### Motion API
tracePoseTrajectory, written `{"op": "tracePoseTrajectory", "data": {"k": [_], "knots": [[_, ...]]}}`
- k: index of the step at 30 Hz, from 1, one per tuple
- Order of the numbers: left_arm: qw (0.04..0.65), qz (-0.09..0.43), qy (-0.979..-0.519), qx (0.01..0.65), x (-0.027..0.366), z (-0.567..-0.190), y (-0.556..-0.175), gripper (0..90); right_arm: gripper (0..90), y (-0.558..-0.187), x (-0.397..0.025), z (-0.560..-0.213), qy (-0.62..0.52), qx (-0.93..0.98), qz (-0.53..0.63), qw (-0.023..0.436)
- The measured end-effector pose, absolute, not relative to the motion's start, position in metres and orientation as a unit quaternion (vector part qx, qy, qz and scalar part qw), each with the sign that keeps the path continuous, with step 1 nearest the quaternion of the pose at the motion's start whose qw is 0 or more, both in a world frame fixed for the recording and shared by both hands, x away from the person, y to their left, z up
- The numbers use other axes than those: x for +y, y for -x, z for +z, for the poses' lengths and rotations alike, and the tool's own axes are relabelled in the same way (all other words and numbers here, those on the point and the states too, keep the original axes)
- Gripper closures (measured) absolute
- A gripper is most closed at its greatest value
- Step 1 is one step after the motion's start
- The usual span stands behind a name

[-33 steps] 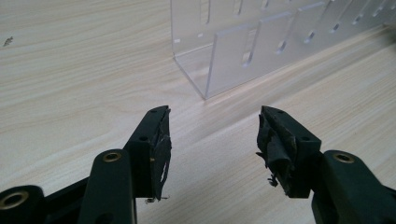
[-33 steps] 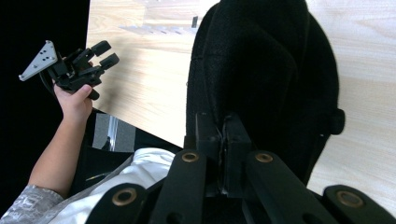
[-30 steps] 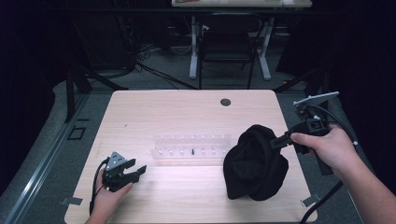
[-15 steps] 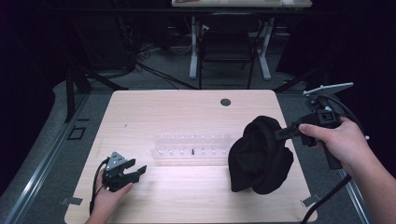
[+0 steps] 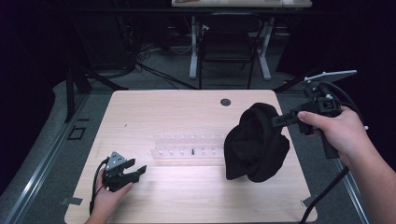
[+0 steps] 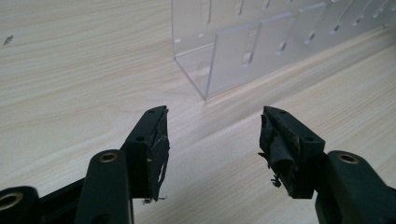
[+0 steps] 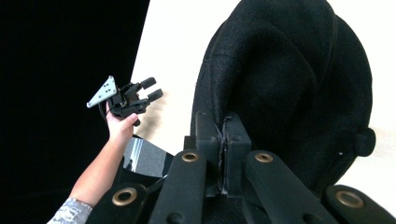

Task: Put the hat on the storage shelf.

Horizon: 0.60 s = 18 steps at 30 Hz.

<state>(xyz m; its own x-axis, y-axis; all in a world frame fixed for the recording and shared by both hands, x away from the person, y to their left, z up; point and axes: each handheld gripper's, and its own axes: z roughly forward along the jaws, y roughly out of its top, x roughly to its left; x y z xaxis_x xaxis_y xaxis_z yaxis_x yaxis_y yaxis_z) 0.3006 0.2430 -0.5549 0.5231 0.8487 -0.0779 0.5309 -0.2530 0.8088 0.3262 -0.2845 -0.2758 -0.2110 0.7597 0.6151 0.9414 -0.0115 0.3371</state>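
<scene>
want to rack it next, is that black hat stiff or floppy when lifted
Probably floppy: the black hat sags in folds below the right gripper, pinched shut on its edge. Likely light, since one small pinch carries it. It may swing.

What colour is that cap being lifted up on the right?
The cap is plain black all over, clearest in the right gripper view, where the right tongs pinch its edge.

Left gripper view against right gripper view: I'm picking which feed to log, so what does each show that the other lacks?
The left gripper view alone gives the clear plastic rack from close by, with the left gripper open and its fingers apart around nothing. The right gripper view alone gives the black cap with its edge pinched in the shut right gripper, and the person's left hand farther off. Both share the light wooden table.
</scene>
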Motion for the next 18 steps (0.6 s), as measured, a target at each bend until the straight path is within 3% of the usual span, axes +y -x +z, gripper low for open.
{"op": "tracePoseTrajectory", "data": {"k": [18], "knots": [[0.415,0.191,-0.767,0.45,0.243,-0.555,-0.301,42.8,88.3,-0.346,-0.267,-0.272,0.603,-0.693,-0.373,0.129]]}}
